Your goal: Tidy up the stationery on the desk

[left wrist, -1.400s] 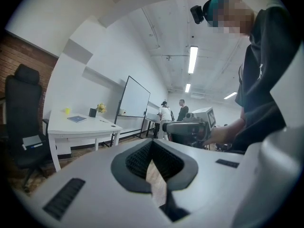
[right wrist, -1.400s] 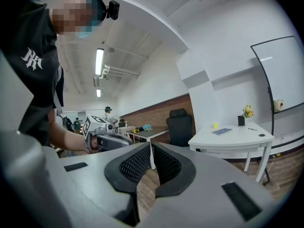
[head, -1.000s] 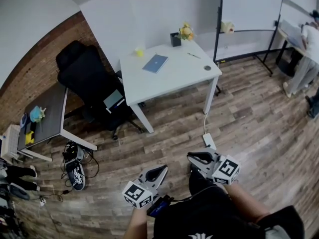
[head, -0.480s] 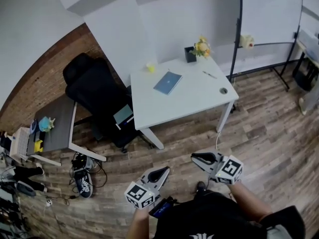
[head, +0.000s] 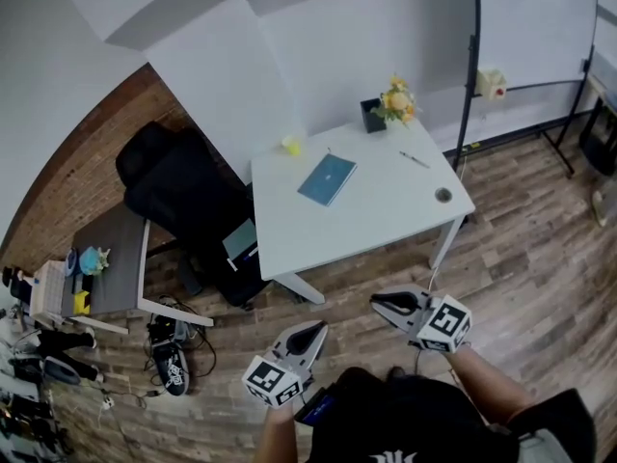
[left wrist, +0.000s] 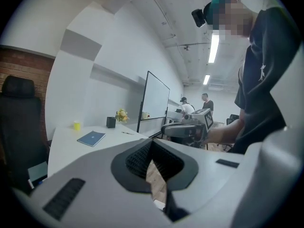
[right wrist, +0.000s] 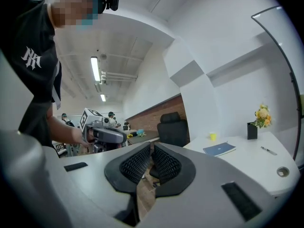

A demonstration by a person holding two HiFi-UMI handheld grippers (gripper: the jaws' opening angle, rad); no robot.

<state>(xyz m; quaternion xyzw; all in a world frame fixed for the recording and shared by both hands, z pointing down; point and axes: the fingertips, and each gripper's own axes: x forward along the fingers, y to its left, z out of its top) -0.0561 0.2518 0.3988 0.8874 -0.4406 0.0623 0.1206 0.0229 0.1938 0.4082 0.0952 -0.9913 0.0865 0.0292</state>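
A white desk [head: 386, 215] stands ahead against the wall. On it lie a blue notebook [head: 328, 178], a pen [head: 415, 159], a small yellow cup [head: 291, 144] and a black pot of flowers [head: 386, 109]. The notebook [left wrist: 91, 137] [right wrist: 219, 149] shows in both gripper views. My left gripper [head: 314, 331] and right gripper [head: 378, 305] are held in front of the body, well short of the desk, over the wooden floor. Both are shut with nothing between the pads. Each gripper view shows the other gripper across from it.
A black office chair [head: 183, 196] stands at the desk's left. A grey side desk [head: 111, 258] with small items is further left, with shoes [head: 172, 367] and cables on the floor. A whiteboard on a stand [head: 535, 27] is at the right. People stand far off.
The desk has come closer and shifted right in the head view as I walk toward it. Both grippers stay shut and held in front of the body.
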